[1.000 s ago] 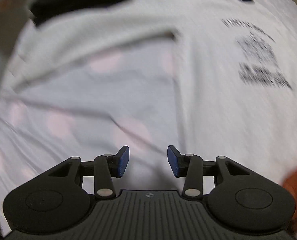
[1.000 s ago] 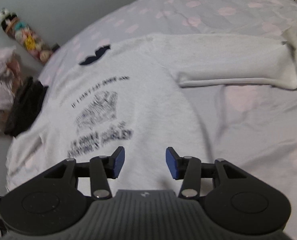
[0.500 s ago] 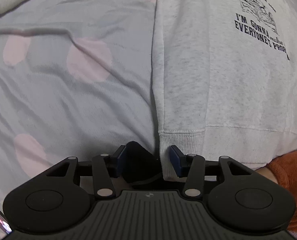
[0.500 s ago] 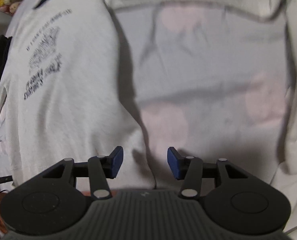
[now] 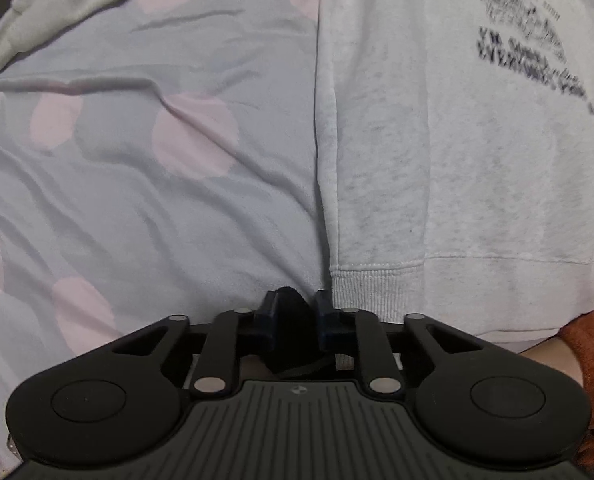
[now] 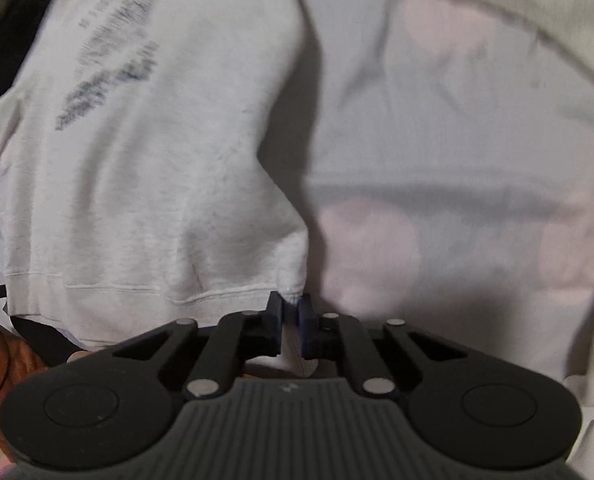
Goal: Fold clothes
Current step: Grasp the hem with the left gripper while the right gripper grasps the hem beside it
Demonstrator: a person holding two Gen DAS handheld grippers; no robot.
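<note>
Hem corners are the step in hand. My left gripper (image 5: 295,314) has just been closing, jaws together at the bedsheet (image 5: 137,208) beside the light grey printed sweatshirt (image 5: 457,140)'s ribbed corner; I cannot tell if cloth is caught. My right gripper (image 6: 290,322), open a second ago, is clamped on the other hem corner (image 6: 293,288). Next I judge both corners must lift evenly toward the collar.

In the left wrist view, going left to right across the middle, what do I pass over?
Pink-dotted bedsheet → sweatshirt's side edge → plain grey sweatshirt body → its blurred black printed text.
</note>
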